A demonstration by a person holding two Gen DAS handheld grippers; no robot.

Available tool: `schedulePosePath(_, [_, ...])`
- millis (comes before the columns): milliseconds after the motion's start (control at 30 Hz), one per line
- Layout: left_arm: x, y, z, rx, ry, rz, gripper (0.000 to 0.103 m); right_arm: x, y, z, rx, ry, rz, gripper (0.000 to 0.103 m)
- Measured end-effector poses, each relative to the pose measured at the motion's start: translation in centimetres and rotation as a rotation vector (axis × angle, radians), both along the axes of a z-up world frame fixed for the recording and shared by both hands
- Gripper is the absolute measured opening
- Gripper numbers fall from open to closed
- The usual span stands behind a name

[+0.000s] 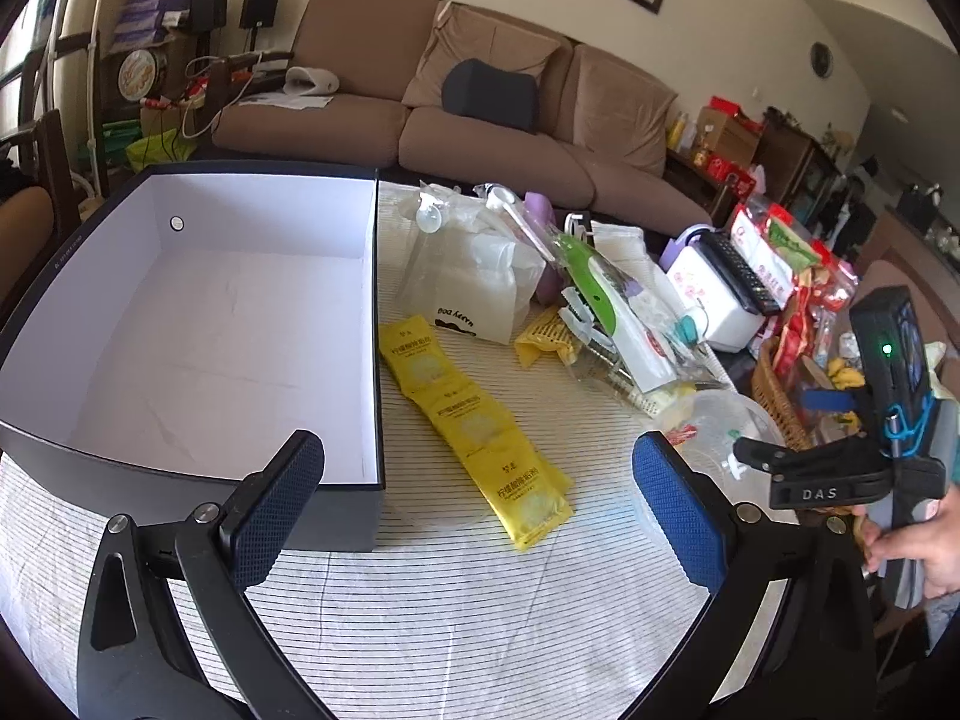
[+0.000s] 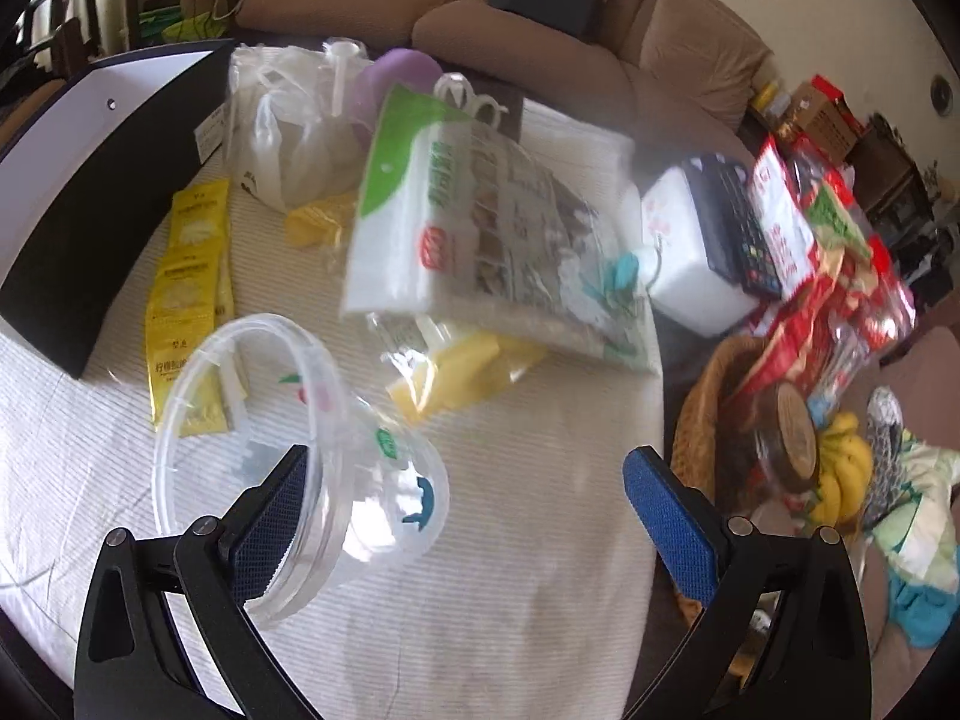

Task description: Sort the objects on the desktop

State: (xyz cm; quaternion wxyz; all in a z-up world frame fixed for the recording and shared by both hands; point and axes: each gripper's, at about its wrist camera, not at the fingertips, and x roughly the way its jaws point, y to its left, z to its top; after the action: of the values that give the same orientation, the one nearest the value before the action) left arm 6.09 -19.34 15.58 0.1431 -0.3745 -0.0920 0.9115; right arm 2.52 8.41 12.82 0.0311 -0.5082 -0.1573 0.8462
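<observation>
Both my grippers, left (image 1: 480, 504) & right (image 2: 465, 504), are wide open, holding nothing. Clear bowl (image 2: 288, 450) touches my right one's left finger. Yellow packets (image 1: 480, 426) lie beside the box (image 1: 192, 324).

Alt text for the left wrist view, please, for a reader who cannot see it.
The open left gripper hovers over a striped white tablecloth, with a strip of yellow sachets lying just ahead. An empty dark box with a white interior sits to the left; a pile of plastic bags and packets lies beyond.
</observation>
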Motion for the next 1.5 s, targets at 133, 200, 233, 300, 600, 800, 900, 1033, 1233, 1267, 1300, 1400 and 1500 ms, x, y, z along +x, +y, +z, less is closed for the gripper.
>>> schedulePosePath(133, [0.0,0.5,-0.3,0.019,-0.014,-0.021,0.103,1.2,3.9,-1.5,-0.176,-0.052,-0.1,0.102])
schedulePosePath(200, [0.0,0.8,-0.5,0.03,-0.02,-0.037,0.103,1.4,5.4,-2.3,-0.279,-0.075,-0.134,0.099])
schedulePosePath(233, [0.0,1.0,-0.5,0.033,-0.02,-0.044,0.103,1.5,5.9,-2.6,-0.314,-0.083,-0.144,0.091])
schedulePosePath(300, [0.0,1.5,-0.6,0.044,-0.018,-0.062,0.103,1.4,6.7,-3.3,-0.363,-0.105,-0.161,0.076])
schedulePosePath(600, [0.8,5.5,-0.9,0.134,-0.044,-0.244,0.103,-0.3,8.8,-4.1,-0.53,-0.138,-0.208,0.016])
schedulePosePath(800, [2.2,10.6,-2.2,0.003,-0.056,-0.334,0.103,-0.7,8.0,-4.6,-0.779,-0.211,-0.221,0.016])
schedulePosePath(900, [2.7,11.0,-2.5,-0.016,-0.063,-0.322,0.103,-0.2,6.4,-4.8,-0.779,-0.258,-0.203,0.017])
schedulePosePath(1033, [3.0,9.2,-0.9,-0.01,-0.015,-0.306,0.103,0.7,3.3,-4.6,-0.68,-0.301,-0.113,0.017])
schedulePosePath(1233, [1.5,5.6,-0.3,0.031,-0.024,-0.236,0.103,1.2,-1.5,-5.2,-0.568,-0.364,0.0,0.03])
schedulePosePath(1267, [1.3,5.0,-0.2,0.042,-0.021,-0.219,0.103,1.1,-2.3,-5.0,-0.531,-0.362,0.017,0.039])
schedulePosePath(1300, [1.0,4.5,-0.1,0.05,-0.018,-0.202,0.103,0.9,-2.8,-4.8,-0.494,-0.351,0.033,0.058])
schedulePosePath(1400, [0.4,3.1,0.1,0.073,-0.021,-0.163,0.103,1.1,-3.3,-3.5,-0.406,-0.308,0.072,0.075])
schedulePosePath(1500, [0.0,1.6,0.3,0.108,-0.018,-0.119,0.103,1.1,-3.2,-1.5,-0.402,-0.255,0.097,0.075])
